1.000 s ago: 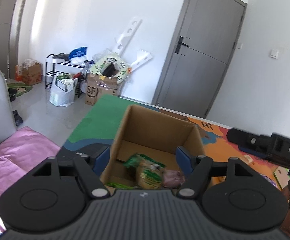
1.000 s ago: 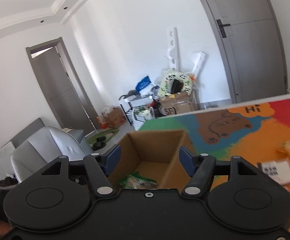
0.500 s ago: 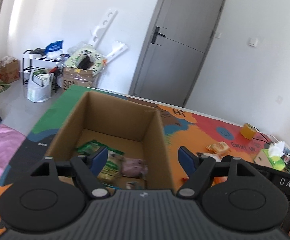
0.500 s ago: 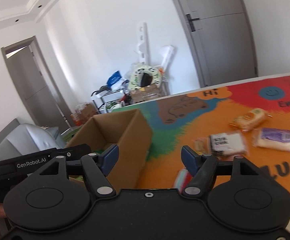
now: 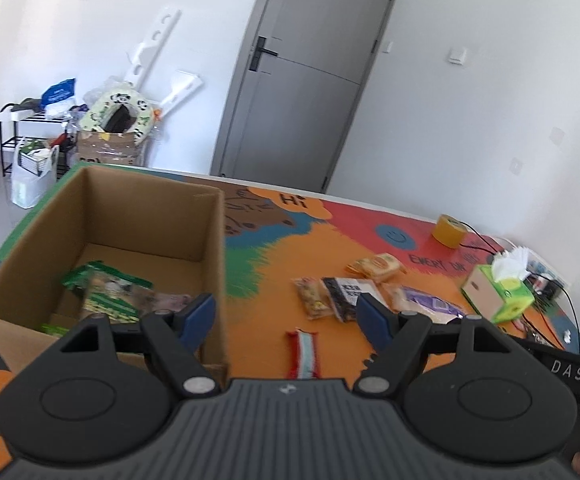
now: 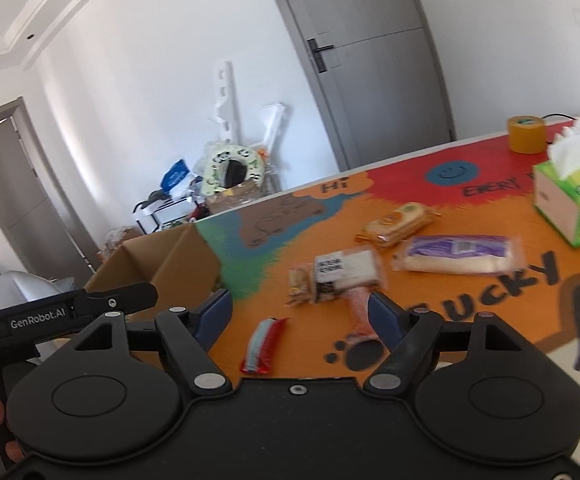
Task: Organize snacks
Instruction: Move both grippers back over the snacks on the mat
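An open cardboard box (image 5: 130, 216) stands at the table's left end, with a green snack packet (image 5: 106, 292) and other packets inside. My left gripper (image 5: 286, 316) is open and empty above the box's right wall. A red and blue bar (image 5: 303, 354) lies just ahead of it. My right gripper (image 6: 299, 314) hovers over the orange table, its jaws opening with nothing between them. Beyond it lie the red bar (image 6: 264, 344), a pink packet (image 6: 359, 312), a black-and-white packet (image 6: 345, 272), orange biscuits (image 6: 395, 224) and a purple packet (image 6: 455, 254).
A green tissue box (image 6: 569, 196) and a yellow tape roll (image 6: 525, 134) stand at the table's far right, with cables behind them. The body of the left gripper (image 6: 62, 312) shows at the left of the right wrist view. A grey door and floor clutter lie beyond the table.
Both views have swung right, away from the box's inside and toward the loose snacks on the table. The right jaws stand wider apart than before.
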Action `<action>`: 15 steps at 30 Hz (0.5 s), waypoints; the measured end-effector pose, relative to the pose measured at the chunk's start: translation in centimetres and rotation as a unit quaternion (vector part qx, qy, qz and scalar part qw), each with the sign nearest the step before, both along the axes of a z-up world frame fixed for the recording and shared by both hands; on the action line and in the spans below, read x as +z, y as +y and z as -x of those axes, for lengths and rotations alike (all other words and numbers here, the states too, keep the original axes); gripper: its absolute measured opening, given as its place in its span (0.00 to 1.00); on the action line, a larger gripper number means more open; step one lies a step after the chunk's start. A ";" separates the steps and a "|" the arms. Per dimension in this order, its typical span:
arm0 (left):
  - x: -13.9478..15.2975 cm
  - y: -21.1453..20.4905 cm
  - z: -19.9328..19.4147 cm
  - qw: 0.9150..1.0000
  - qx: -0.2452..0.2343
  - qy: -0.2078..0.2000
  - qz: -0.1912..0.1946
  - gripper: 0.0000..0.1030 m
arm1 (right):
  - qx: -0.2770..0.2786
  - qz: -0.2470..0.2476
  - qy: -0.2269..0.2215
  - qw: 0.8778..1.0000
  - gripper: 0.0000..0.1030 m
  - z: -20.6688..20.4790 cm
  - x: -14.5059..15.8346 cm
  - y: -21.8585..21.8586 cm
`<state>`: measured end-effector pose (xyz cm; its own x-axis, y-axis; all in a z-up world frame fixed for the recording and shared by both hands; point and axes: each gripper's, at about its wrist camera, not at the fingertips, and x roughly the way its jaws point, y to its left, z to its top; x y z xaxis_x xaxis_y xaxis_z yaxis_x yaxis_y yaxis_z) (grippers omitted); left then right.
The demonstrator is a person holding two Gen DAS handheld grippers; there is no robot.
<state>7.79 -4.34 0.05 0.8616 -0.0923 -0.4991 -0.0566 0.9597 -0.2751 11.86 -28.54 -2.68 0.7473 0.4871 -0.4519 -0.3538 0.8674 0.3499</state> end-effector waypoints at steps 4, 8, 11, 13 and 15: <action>-0.3 -1.4 -0.5 1.000 -0.011 0.002 0.001 0.74 | -0.013 0.001 0.006 1.000 0.73 0.2 -0.7 -1.2; -0.4 -2.4 -0.8 1.000 -0.021 0.005 0.001 0.74 | -0.024 0.000 0.010 1.000 0.73 0.4 -1.3 -2.4; -0.7 -3.2 -1.0 1.000 -0.027 0.007 -0.005 0.74 | -0.030 -0.004 0.013 0.999 0.72 0.5 -1.7 -3.1; -0.8 -3.6 -1.2 0.999 -0.033 0.009 -0.006 0.74 | -0.031 -0.006 0.014 0.999 0.72 0.5 -2.0 -3.5; -1.2 -4.1 -1.4 0.999 -0.037 0.012 -0.010 0.74 | -0.032 -0.007 0.018 0.999 0.72 0.4 -2.3 -3.8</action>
<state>9.20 -8.45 -1.11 0.8399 -0.1452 -0.5229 0.0087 0.9670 -0.2545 11.49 -32.34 -4.99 0.7606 0.4450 -0.4727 -0.2836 0.8827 0.3747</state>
